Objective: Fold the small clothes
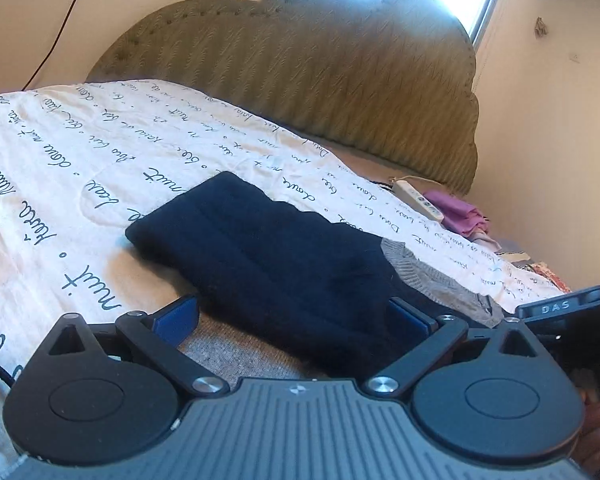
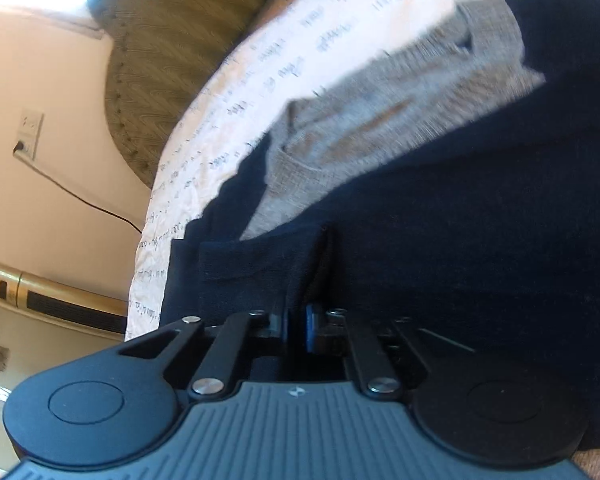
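Right wrist view: right tongs are pressed together, pinching a navy fold of the sweater at six o'clock. Risk, judged: a thin bite on loose knit may slip if pulled, undoing the fold. Left tongs stand spread, pads clear of cloth, the folded navy sleeve between them and running to eleven o'clock across the bed; a sweep could snag it.
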Available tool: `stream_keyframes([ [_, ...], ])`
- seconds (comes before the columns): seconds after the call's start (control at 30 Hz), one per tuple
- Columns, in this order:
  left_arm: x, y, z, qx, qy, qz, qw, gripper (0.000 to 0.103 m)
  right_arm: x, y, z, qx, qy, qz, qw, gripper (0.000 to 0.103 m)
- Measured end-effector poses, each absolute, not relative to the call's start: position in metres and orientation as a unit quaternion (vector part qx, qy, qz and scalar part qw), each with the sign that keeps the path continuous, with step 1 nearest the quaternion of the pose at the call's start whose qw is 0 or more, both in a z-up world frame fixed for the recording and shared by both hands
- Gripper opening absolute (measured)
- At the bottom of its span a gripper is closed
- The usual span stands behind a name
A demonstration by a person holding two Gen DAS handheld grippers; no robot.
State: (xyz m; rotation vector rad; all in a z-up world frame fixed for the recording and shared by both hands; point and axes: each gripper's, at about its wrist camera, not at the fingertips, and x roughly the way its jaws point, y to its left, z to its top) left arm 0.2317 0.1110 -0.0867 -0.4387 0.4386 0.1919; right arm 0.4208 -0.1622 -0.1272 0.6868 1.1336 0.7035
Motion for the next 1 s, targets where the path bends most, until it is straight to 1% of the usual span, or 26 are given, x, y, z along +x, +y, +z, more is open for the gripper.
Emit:
stream_keyframes([
  [0.23,0.233,0.109,-0.089,-0.212,0.211,0.096,0.949,0.101,0.424,-0.184,-0.091,0.286,0.471,0.332,0.766,0.005],
  [0.4,0.235,0.108,-0.089,-0.213,0.213,0.093,0.949,0.101,0.430,-0.239,-0.077,0.285,0.459,0.295,0.788,0.005],
  [0.63,0.235,0.106,-0.089,-0.208,0.215,0.091,0.950,0.102,0.426,-0.298,-0.082,0.276,0.466,0.234,0.807,0.005],
  [0.87,0.236,0.106,-0.089,-0.203,0.217,0.090,0.950,0.102,0.426,-0.319,-0.093,0.271,0.469,0.214,0.813,0.005],
  [1.0,0.236,0.106,-0.089,-0.203,0.218,0.090,0.950,0.102,0.426,-0.333,-0.098,0.295,0.459,0.201,0.814,0.005],
])
